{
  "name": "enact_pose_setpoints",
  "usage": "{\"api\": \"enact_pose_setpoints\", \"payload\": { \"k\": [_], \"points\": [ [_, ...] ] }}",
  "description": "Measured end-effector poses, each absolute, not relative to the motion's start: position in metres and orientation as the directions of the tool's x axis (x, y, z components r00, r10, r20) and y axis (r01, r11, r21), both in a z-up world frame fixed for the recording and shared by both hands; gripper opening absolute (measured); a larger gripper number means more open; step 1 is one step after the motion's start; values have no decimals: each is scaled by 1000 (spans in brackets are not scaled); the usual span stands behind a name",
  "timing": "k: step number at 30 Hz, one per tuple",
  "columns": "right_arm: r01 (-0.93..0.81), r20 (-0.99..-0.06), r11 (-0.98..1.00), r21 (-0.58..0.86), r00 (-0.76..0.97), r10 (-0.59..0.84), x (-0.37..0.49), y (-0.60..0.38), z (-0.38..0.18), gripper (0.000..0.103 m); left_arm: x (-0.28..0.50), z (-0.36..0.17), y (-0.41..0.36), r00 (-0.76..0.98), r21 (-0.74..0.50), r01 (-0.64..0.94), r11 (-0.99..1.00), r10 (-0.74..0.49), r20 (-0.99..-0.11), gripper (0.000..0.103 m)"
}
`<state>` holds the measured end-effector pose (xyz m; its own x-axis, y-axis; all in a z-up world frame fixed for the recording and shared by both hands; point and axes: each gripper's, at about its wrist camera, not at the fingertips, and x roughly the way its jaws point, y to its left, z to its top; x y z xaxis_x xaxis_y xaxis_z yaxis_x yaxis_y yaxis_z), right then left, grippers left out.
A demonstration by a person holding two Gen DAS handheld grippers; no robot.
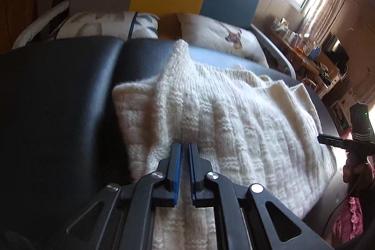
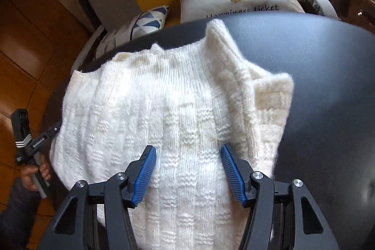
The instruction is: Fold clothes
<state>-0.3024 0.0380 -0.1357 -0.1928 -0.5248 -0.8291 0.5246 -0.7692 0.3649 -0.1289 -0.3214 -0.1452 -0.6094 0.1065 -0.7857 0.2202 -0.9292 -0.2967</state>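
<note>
Over the white sweater, right tongs gape empty; left tongs nearly closed.

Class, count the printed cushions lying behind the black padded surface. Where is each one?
2. The deer cushion lies behind the surface's far edge, toward the window; the blue-triangle cushion lies beside it, toward the wooden floor. Others may be hidden.

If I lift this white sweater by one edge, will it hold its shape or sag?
The sweater will probably sag: its chunky knit already lies in soft ridges and a rumpled fold. It looks thick, so likely fairly heavy for a garment and may stretch under its own weight. The fuzzy yarn should grip ribbed pads well, though it may slide on the smooth dark cushion.
</note>
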Motion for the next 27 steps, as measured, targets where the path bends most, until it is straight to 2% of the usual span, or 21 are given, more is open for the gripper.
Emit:
{"api": "enact_pose_setpoints", "payload": {
  "k": [6, 10, 12, 14, 16, 18, 19, 21, 27],
  "points": [
    [563, -864, -760, 325, -150, -480, -257, 51, -137, 61, -69, -145, -309, -579, -307, 214, -927, 133, -804, 5],
    [580, -872, -751, 317, -134, -471, -222, 66, -134, 60, -25, -136, -295, -576, -273, 215, -938, 104, -811, 5],
    [581, -866, -751, 312, -152, -477, -214, 69, -123, 60, -8, -122, -290, -604, -221, 218, -950, 46, -796, 5],
    [601, -829, -742, 296, -225, -513, -208, 67, -101, 60, 5, -98, -285, -672, -210, 188, -960, 30, -740, 5],
    [641, -786, -722, 261, -293, -544, -207, 52, -78, 61, 4, -78, -274, -710, -207, 114, -972, 66, -701, 10],
    [683, -775, -704, 196, -332, -538, -208, 28, -67, 77, -10, -70, -260, -715, -170, 51, -984, 83, -694, 10],
    [700, -779, -695, 164, -340, -526, -207, 17, -65, 80, -22, -73, -255, -698, -155, 31, -987, 89, -711, 10],
    [720, -803, -683, 123, -332, -495, -210, -4, -74, 80, -47, -81, -247, -657, -127, -6, -992, 100, -747, 10],
    [699, -899, -710, 88, -251, -359, -247, -31, -124, 80, -97, -122, -253, -511, -178, -11, -984, 159, -845, 12]
  ]
}}
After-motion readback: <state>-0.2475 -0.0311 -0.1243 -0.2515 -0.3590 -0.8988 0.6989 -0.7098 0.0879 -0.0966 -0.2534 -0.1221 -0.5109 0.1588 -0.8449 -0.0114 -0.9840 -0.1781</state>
